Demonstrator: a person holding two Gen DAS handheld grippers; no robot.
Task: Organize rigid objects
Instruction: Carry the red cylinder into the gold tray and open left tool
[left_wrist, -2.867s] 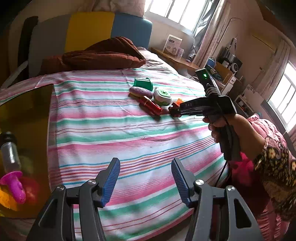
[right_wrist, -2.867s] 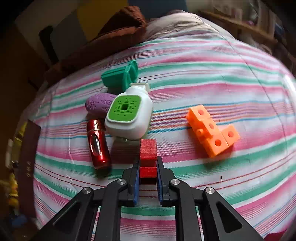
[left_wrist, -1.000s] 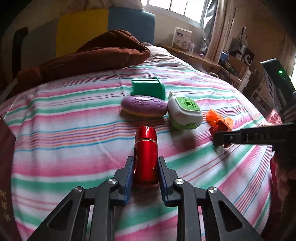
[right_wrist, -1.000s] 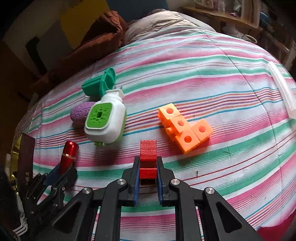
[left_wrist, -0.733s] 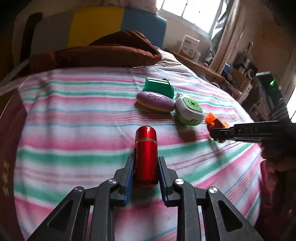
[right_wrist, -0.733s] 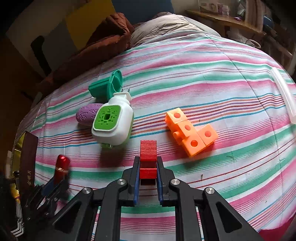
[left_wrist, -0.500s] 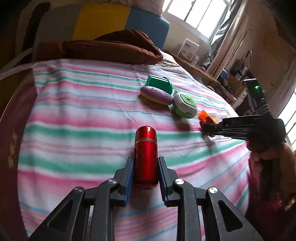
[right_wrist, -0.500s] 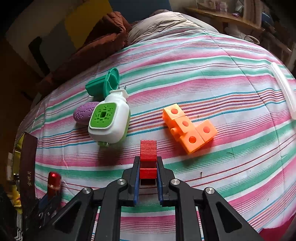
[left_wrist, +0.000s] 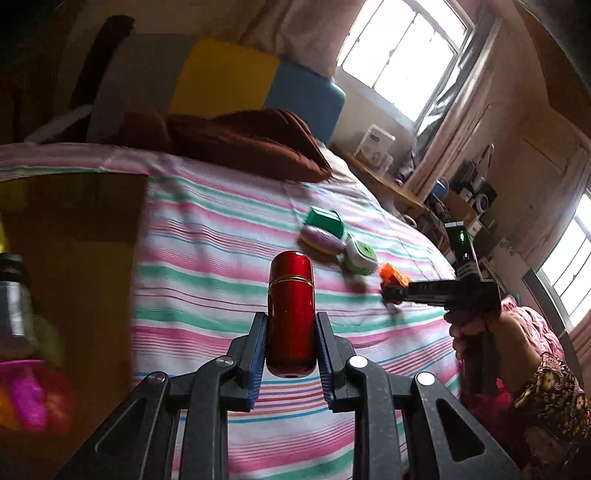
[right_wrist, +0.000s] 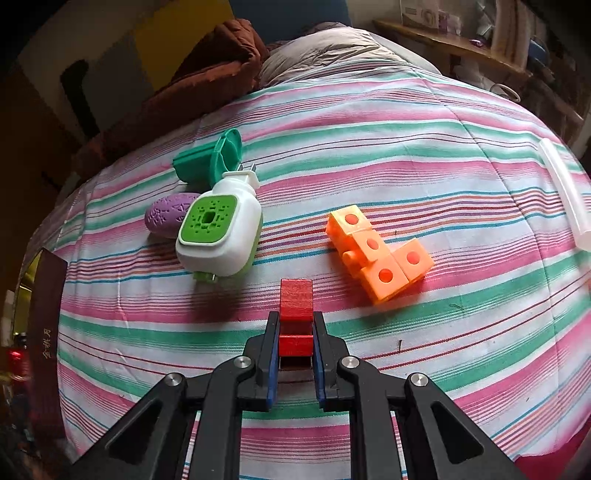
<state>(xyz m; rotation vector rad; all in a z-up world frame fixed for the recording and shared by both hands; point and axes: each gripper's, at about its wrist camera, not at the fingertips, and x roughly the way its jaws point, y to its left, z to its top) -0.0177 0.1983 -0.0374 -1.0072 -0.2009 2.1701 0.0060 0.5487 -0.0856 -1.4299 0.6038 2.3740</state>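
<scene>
My left gripper is shut on a shiny red cylinder, held above the striped bed sheet. My right gripper is shut on a red block just over the sheet. Beyond the block lie an orange cluster of linked cubes, a white and green plug-in device, a purple oval piece and a green plastic piece. The left wrist view shows the right gripper from the side, near the orange cubes.
A dark box with a bottle and coloured items stands at the left edge of the bed. A brown blanket lies at the head. A hand and patterned sleeve hold the right gripper. A clear tube lies at the far right.
My left gripper has carried the red cylinder up and away from the other objects, toward the box on the left. The right gripper and its red block have stayed put.
</scene>
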